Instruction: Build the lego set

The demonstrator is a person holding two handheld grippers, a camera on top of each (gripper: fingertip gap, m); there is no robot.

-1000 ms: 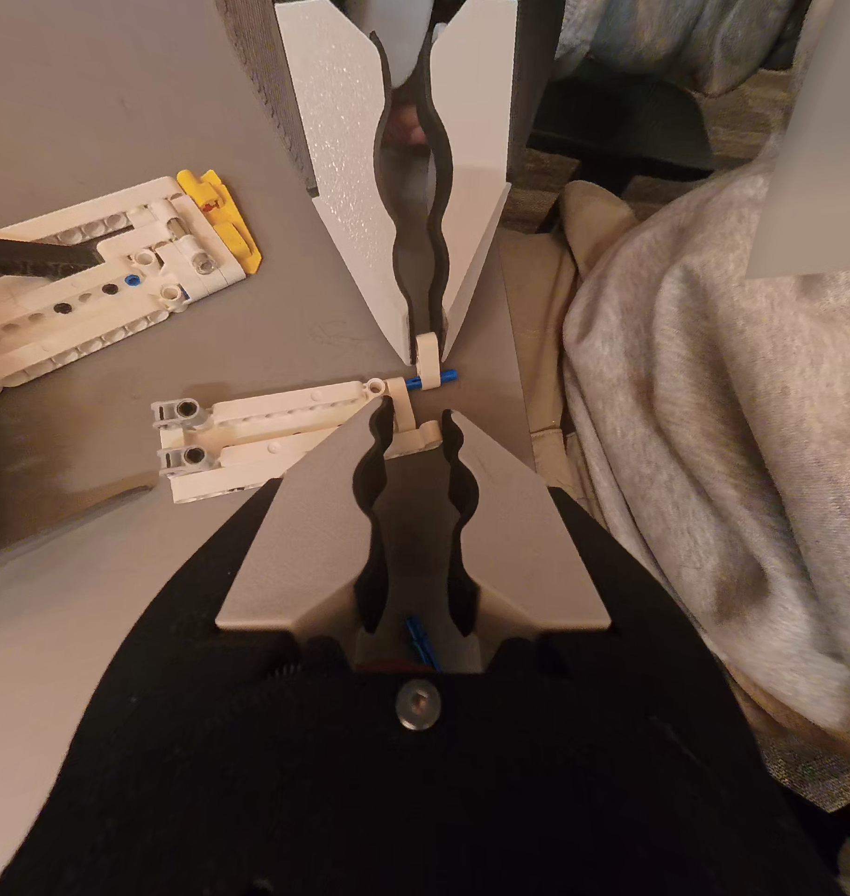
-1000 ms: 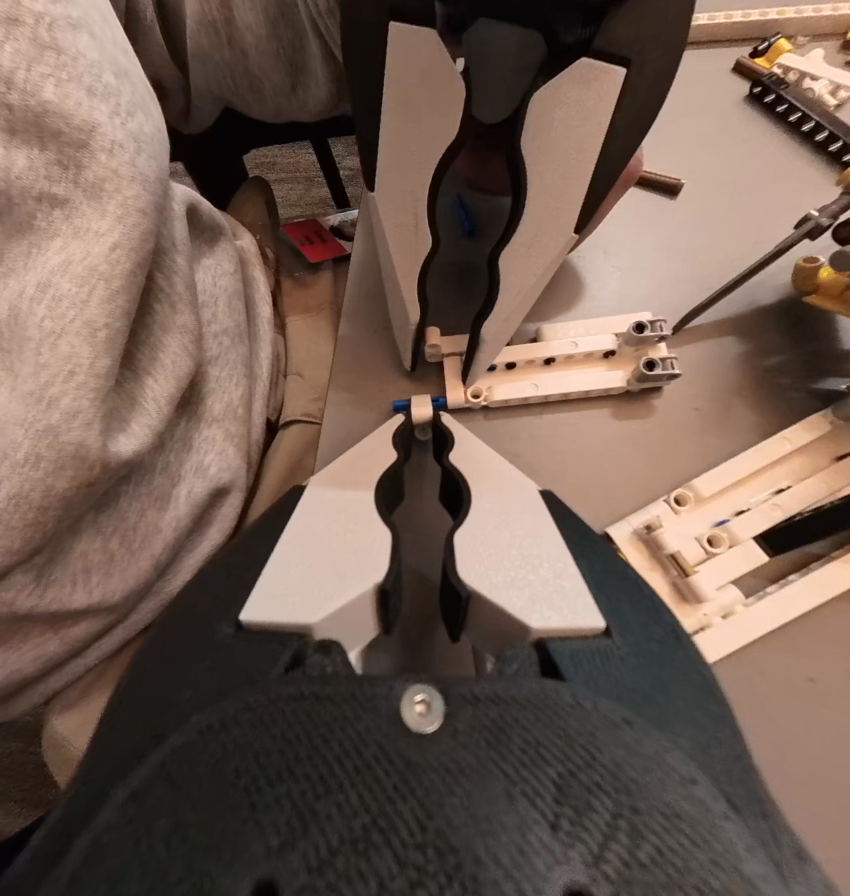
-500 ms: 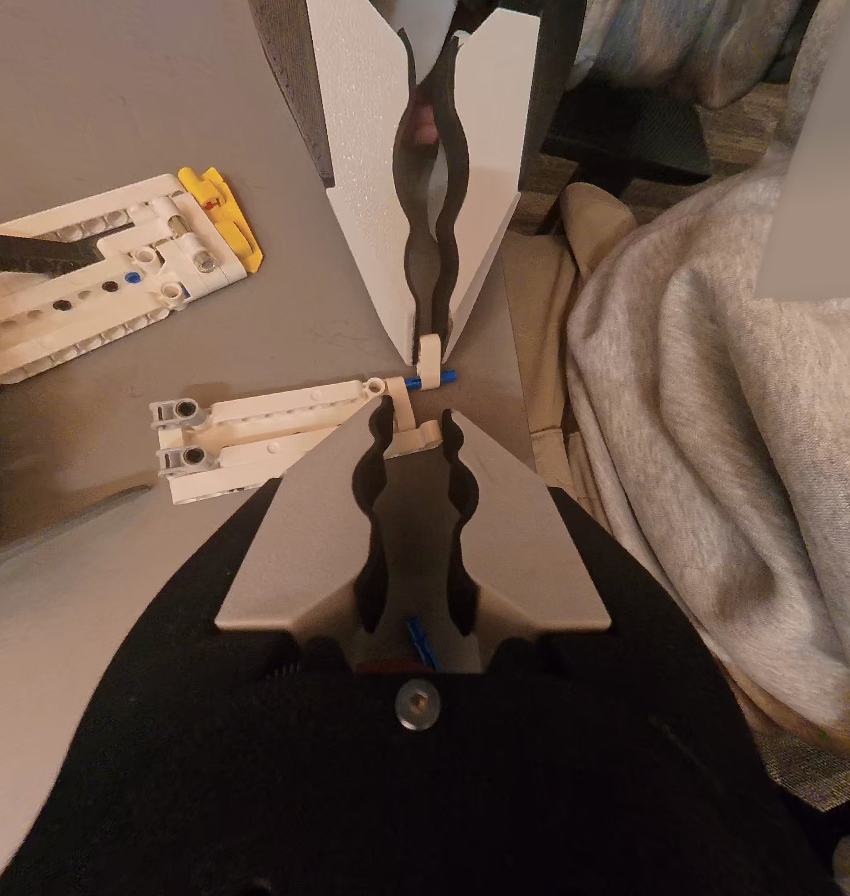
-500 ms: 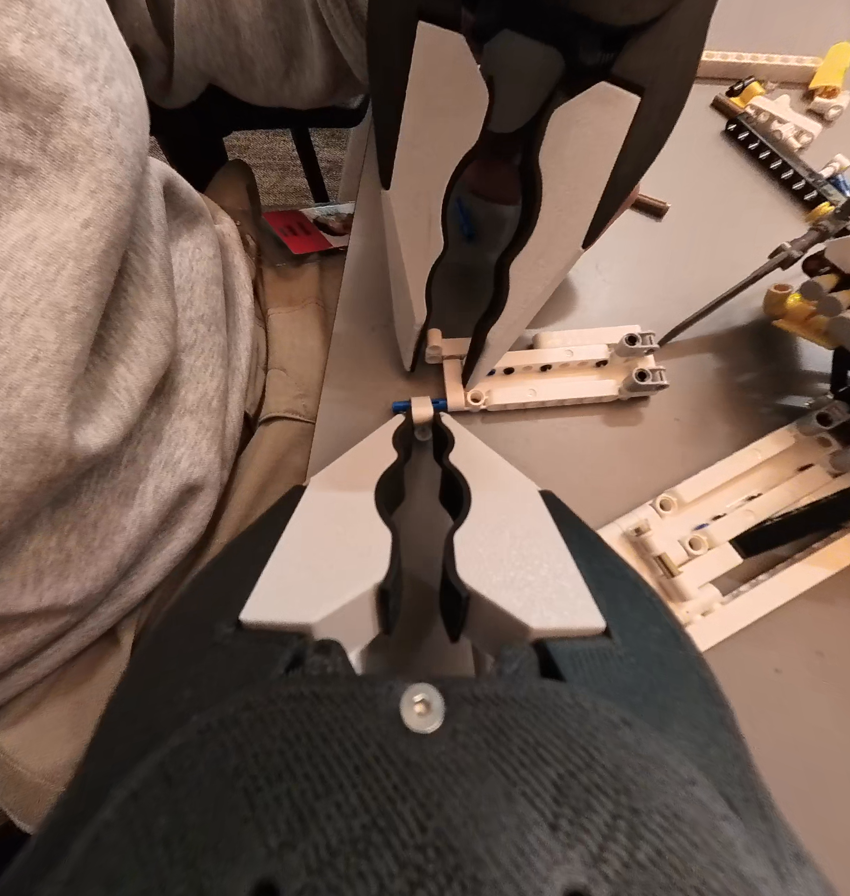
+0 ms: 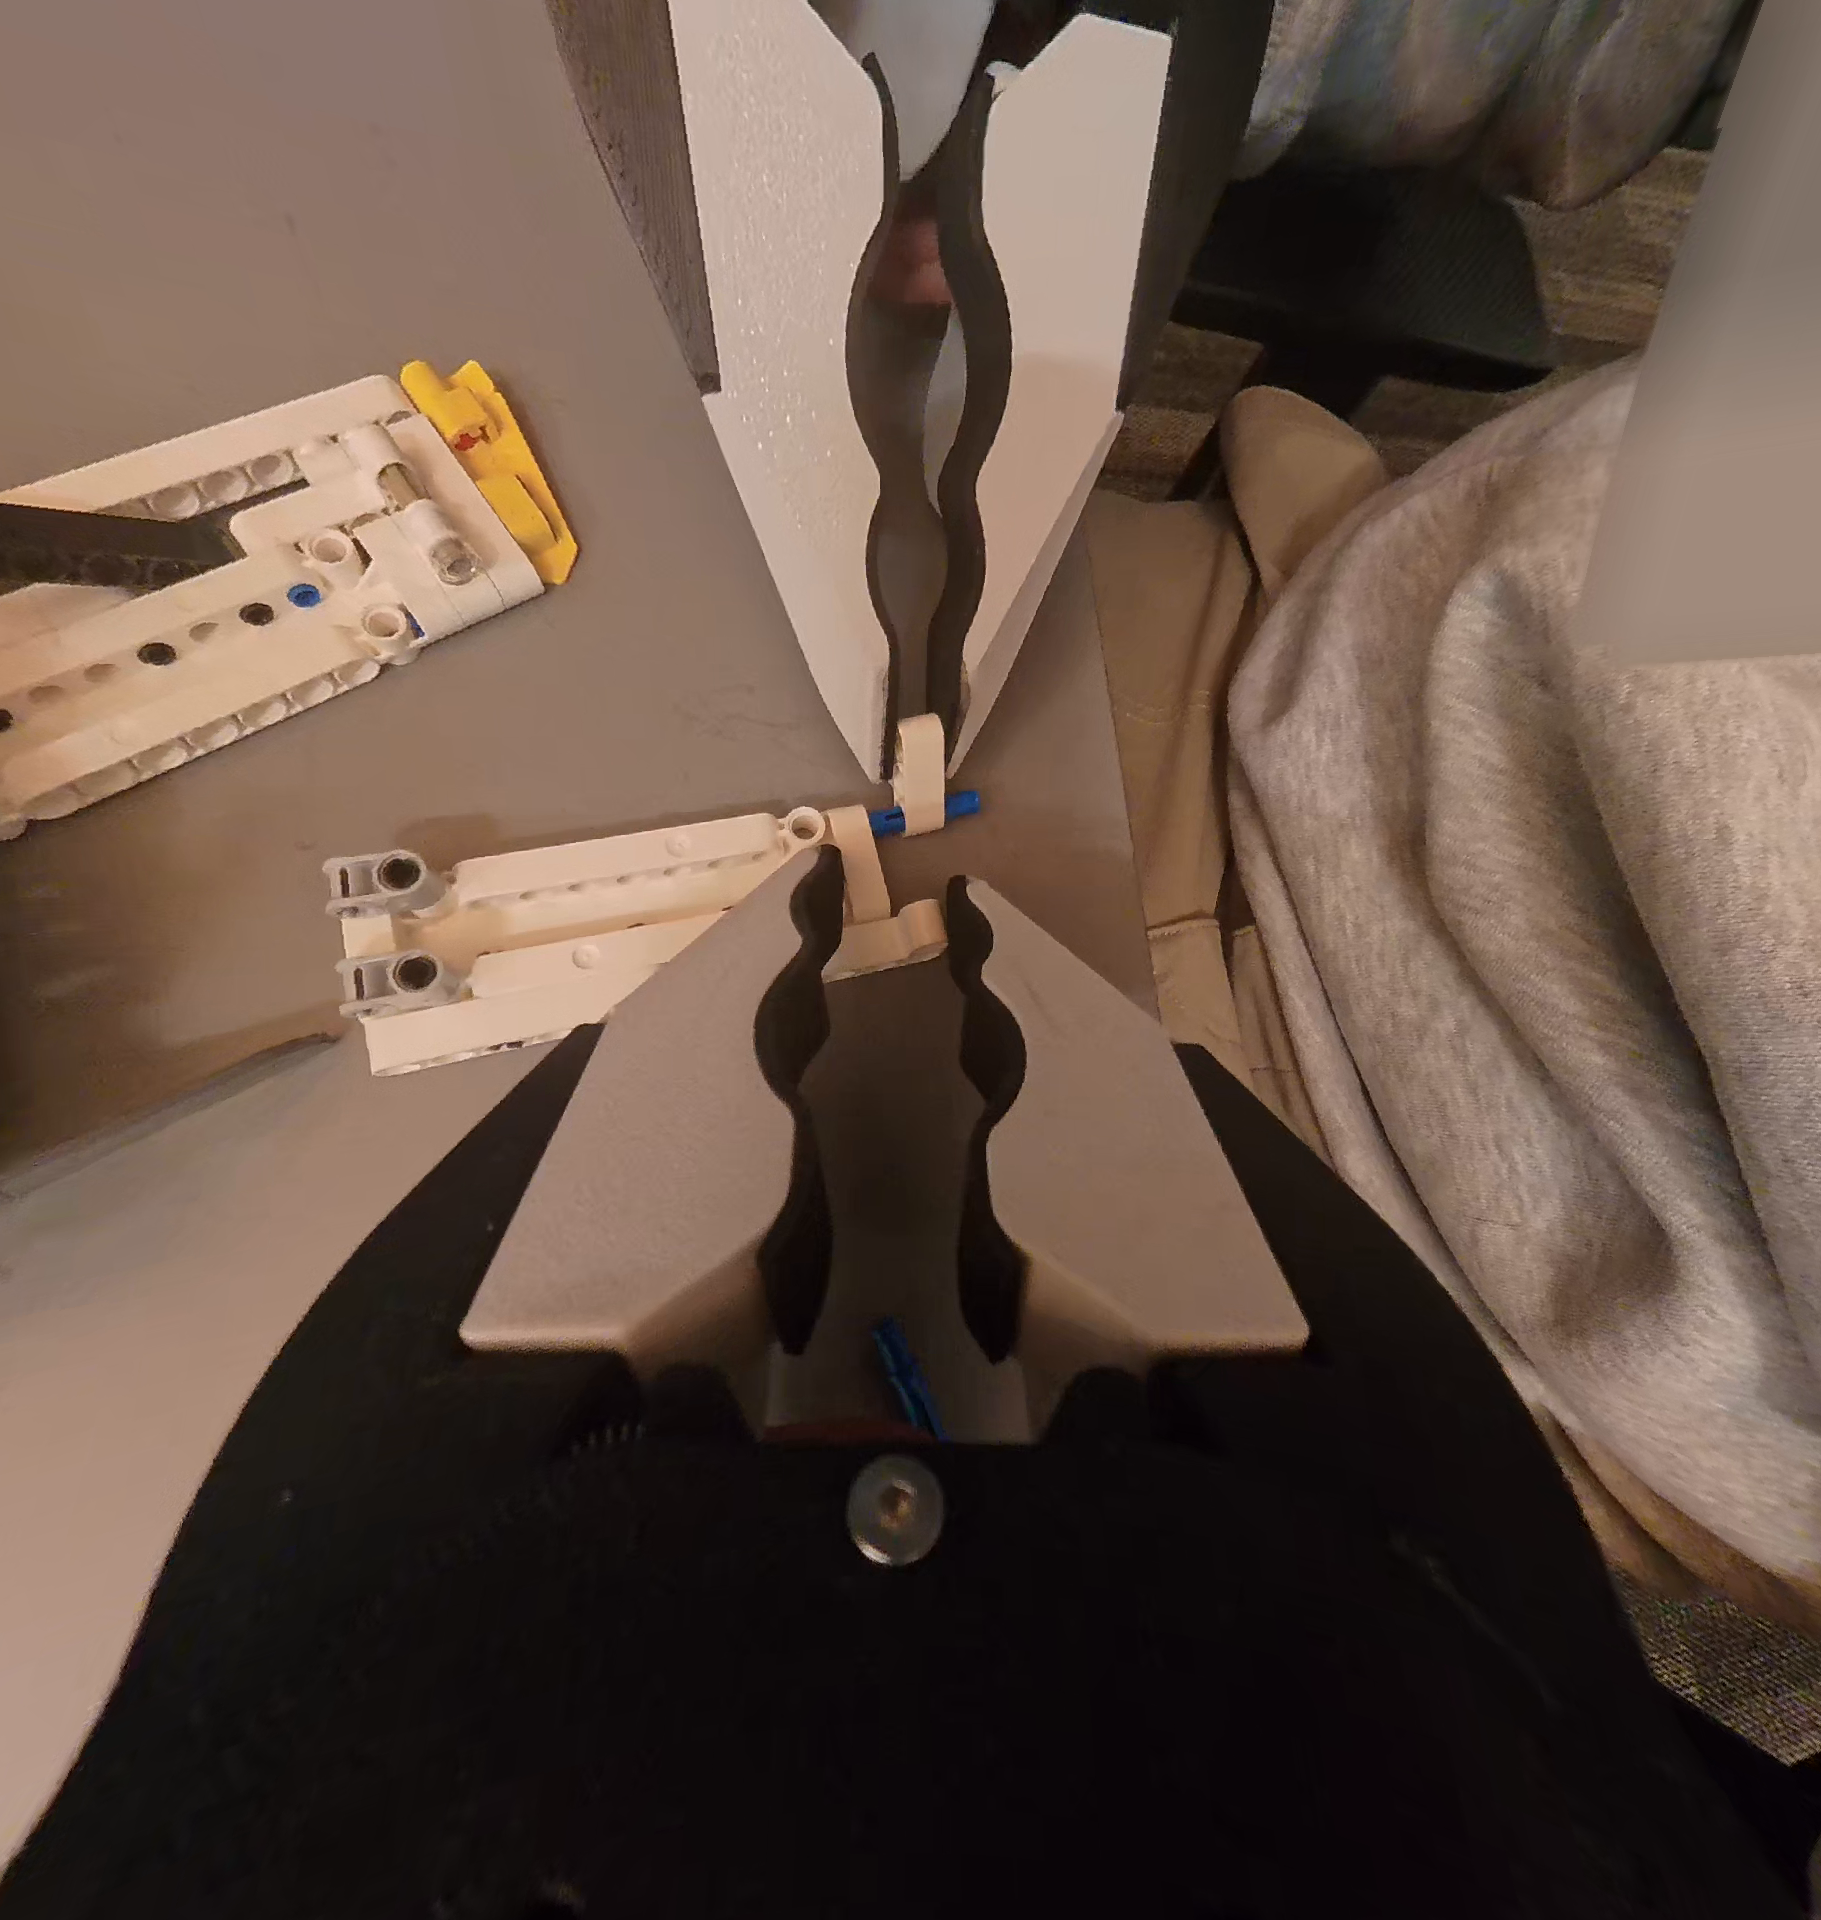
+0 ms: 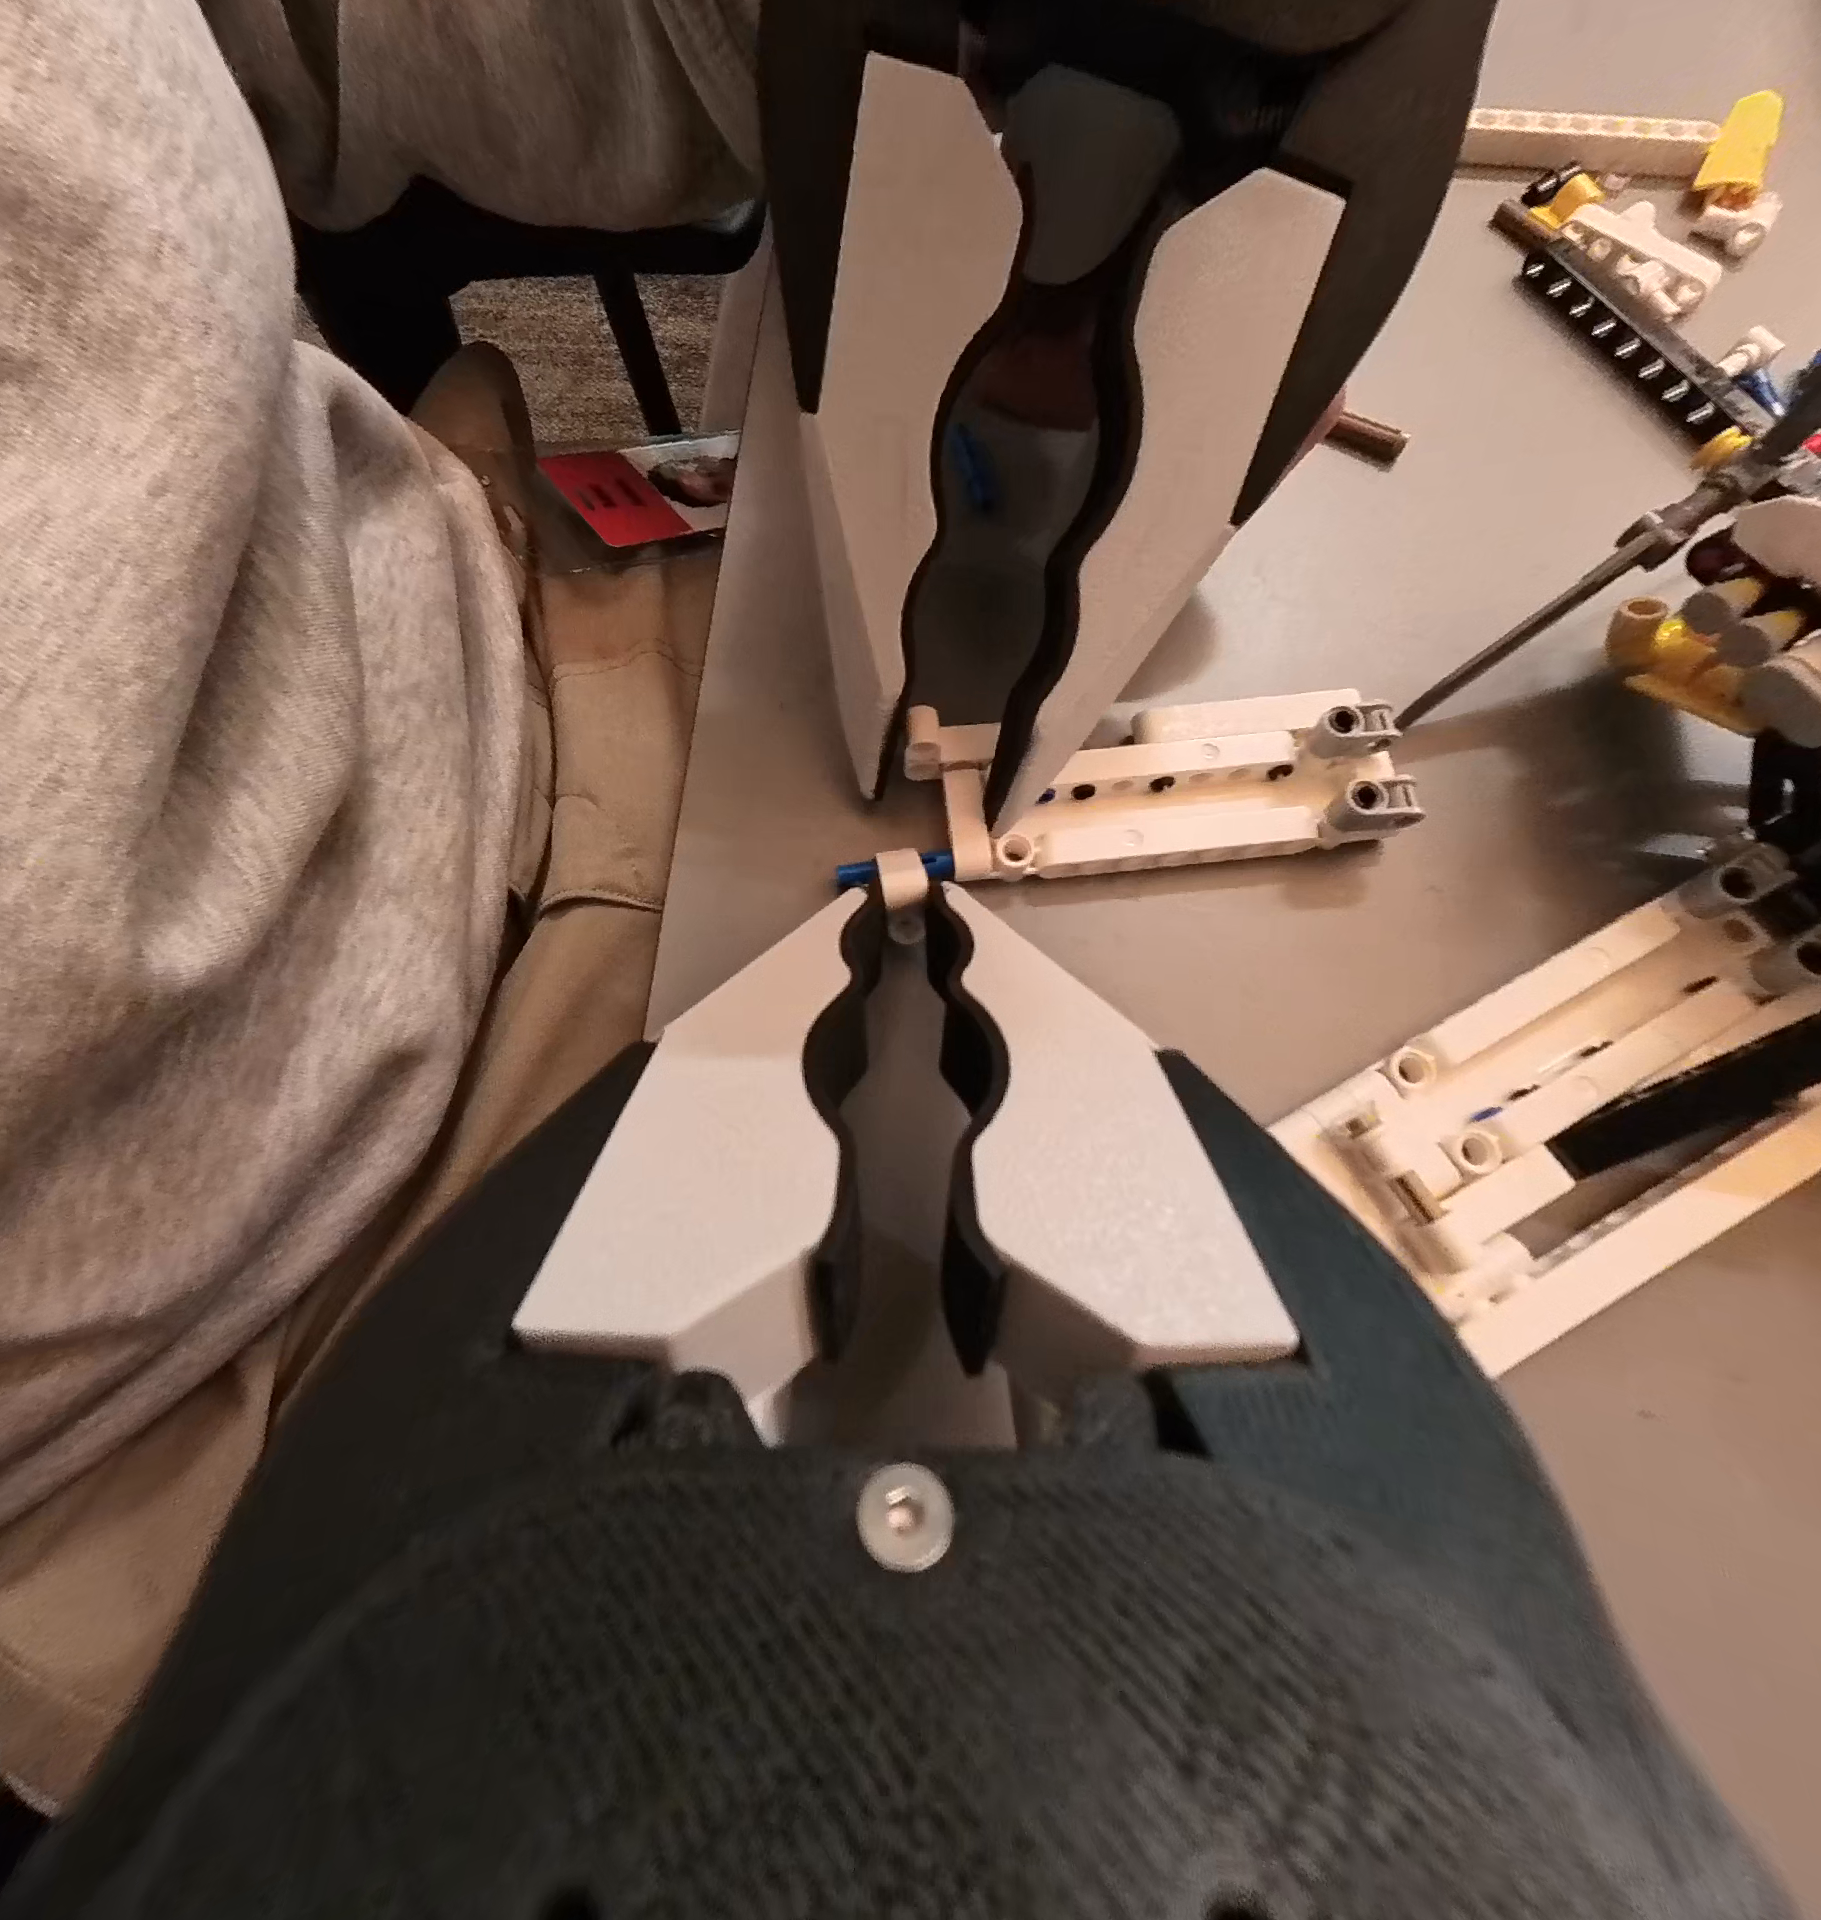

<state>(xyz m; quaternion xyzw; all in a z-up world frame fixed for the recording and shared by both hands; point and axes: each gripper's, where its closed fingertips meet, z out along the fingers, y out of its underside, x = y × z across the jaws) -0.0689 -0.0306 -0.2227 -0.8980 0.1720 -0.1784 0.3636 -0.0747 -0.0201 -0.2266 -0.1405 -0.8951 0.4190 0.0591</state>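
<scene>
A small white lego sub-assembly (image 5: 594,894) with two grey end connectors lies on the grey table near its edge. My left gripper (image 5: 895,878) is shut on the white angled piece at that assembly's near end; it also shows from the top in the right wrist view (image 6: 937,810). My right gripper (image 6: 901,909) is shut on a small white connector with a blue pin (image 6: 901,873) through it. It holds the connector right beside the assembly's (image 6: 1176,821) end. In the left wrist view the right gripper (image 5: 916,748) comes from above with the connector (image 5: 927,800).
A larger white assembly (image 5: 210,623) with a yellow part and a black beam lies farther in on the table (image 6: 1560,1143). Yellow, black and white loose parts (image 6: 1695,655) lie at the back. A person in a grey sweater (image 5: 1508,831) sits at the table edge. A loose blue pin (image 5: 901,1371) rests inside my left gripper's base. The tips of both grippers are at nearly the same place.
The right gripper has tilted a little while it keeps the connector at the assembly's end. The left gripper and the assembly have stayed where they were.
</scene>
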